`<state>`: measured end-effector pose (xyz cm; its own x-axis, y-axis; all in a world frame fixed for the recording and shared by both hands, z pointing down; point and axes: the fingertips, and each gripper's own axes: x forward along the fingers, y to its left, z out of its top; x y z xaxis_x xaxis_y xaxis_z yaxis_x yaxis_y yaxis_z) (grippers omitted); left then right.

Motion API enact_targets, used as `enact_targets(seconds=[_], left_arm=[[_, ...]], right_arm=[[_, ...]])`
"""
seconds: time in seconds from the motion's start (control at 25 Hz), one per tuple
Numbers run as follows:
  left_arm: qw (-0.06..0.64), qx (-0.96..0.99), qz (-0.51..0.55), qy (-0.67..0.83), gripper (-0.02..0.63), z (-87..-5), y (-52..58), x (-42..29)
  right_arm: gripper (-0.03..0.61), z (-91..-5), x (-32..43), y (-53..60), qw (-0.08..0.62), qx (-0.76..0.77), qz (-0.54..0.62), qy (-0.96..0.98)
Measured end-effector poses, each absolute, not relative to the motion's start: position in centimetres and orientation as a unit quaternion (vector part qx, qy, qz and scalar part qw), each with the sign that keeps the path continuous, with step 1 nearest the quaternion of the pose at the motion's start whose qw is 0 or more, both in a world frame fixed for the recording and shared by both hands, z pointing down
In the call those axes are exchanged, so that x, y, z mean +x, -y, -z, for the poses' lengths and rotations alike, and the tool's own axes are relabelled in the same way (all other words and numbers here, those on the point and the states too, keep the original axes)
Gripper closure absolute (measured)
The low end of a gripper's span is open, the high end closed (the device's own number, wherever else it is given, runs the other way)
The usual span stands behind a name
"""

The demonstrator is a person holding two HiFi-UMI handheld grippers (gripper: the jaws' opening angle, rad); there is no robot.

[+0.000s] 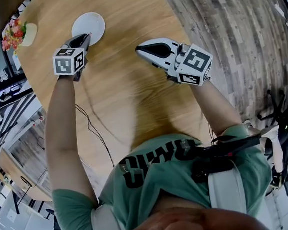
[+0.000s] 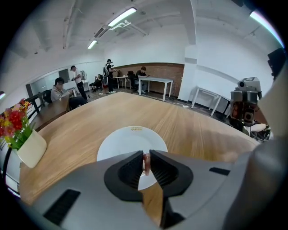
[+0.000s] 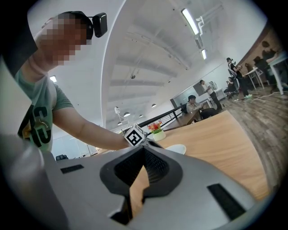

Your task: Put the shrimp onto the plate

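A small pink shrimp (image 2: pixel 146 164) is pinched between the black pads of my left gripper (image 2: pixel 146 165), which hangs over the near rim of the white plate (image 2: pixel 130 139). In the head view the left gripper (image 1: pixel 88 37) points at the plate (image 1: pixel 89 22) from its near side, and the shrimp is too small to make out there. My right gripper (image 1: pixel 139 49) hovers over the bare wood to the right of the plate, with its jaws shut and nothing between them. In the right gripper view the jaws (image 3: pixel 143 148) meet at the tips, and the plate (image 3: pixel 176 148) lies beyond them.
The round wooden table (image 1: pixel 131 88) carries a white vase with red and yellow flowers (image 1: pixel 19 33) at its far left edge. The vase (image 2: pixel 24 139) stands left of the plate. People sit at desks in the background. Grey plank floor lies right of the table.
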<state>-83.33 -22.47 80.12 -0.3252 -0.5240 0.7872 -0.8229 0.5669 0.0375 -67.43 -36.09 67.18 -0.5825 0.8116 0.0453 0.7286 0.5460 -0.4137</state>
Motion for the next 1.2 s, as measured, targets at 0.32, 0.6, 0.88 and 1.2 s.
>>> enact_targets(seconds=[0.32,0.6,0.88,1.2], left_arm=[[0.397,0.415,-0.178,0.799,0.416,-79.9,22.3,-83.7],[0.391,0.426,-0.167,0.799,0.416,-78.6,22.5,-82.5],[0.382,0.431,-0.161,0.802,0.416,-76.6,22.4,-81.7],[0.32,0.425,-0.089,0.842,0.483,-71.5,21.5,-78.6]], right_arm=[[0.572,-66.7,-67.1,35.8,0.113,-0.446,-0.182,0.869],[0.572,-65.5,-66.3,35.6,0.109,-0.448,-0.176,0.87],[0.572,-63.7,-65.7,35.4,0.105,-0.449,-0.169,0.871],[0.572,-61.4,-63.9,35.1,0.104,-0.451,-0.159,0.872]])
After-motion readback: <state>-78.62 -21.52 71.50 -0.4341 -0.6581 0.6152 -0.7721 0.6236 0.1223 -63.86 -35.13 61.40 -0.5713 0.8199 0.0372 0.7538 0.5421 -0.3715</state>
